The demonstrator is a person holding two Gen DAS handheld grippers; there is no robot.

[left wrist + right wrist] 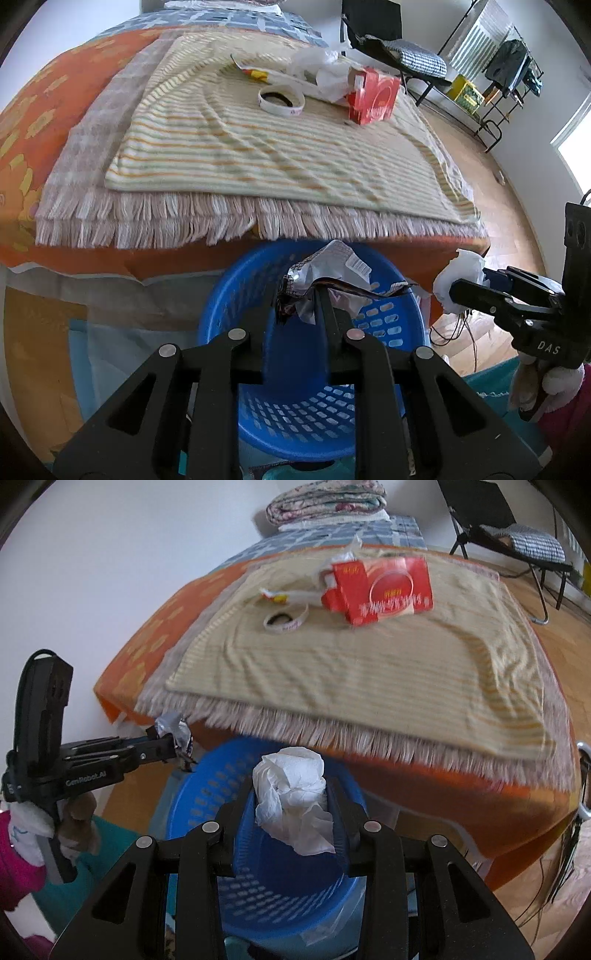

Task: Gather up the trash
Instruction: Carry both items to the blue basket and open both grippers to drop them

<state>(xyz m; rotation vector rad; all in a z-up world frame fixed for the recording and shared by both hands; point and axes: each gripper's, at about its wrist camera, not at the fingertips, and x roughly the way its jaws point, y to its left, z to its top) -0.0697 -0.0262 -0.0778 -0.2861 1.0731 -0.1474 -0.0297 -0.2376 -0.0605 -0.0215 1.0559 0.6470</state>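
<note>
The left gripper point(317, 291) is clenched on a crumpled foil wrapper point(332, 273), held over the blue basket point(384, 317) that stands on the floor just below the near edge of the bed. The right gripper point(295, 801) grasps a wad of white tissue point(291, 797) above the same basket; the basket's floor is hidden behind both linkages. Far on the striped blanket point(229, 147) lie a red box point(373, 96), a tape ring point(281, 99) and blurred white scraps, hard to identify.
</note>
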